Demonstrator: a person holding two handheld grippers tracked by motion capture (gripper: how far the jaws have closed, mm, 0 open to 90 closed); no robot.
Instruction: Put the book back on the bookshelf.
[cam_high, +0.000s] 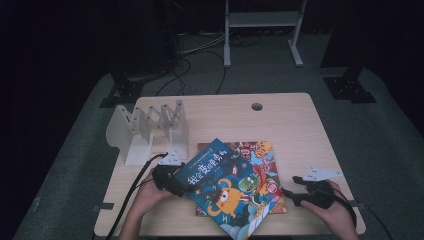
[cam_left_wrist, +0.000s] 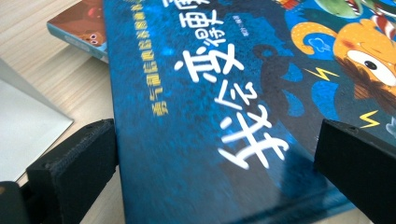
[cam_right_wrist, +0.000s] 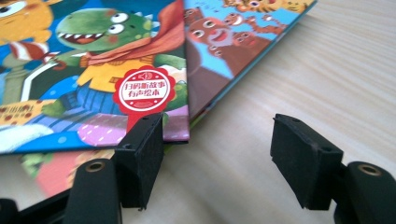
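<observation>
Place looked like recording lab or studio, not home. Black curtains closed off far side and both flanks. Lone pale wood worktop (cam_high: 280, 125) with cable hole (cam_high: 257, 106) stood on grey carpet (cam_high: 65, 165). Black stand bases (cam_high: 349, 89) sat at far left and far right of worktop. Loose cables (cam_high: 200, 50) ran across floor toward white metal frame (cam_high: 262, 30) at far centre.

Dim overhead light falls on the pale table (cam_high: 280, 120) while its surroundings sink into near-black; the high view is soft and grainy. Both gripper views are brighter, with near jaws and far book edges blurred.
</observation>
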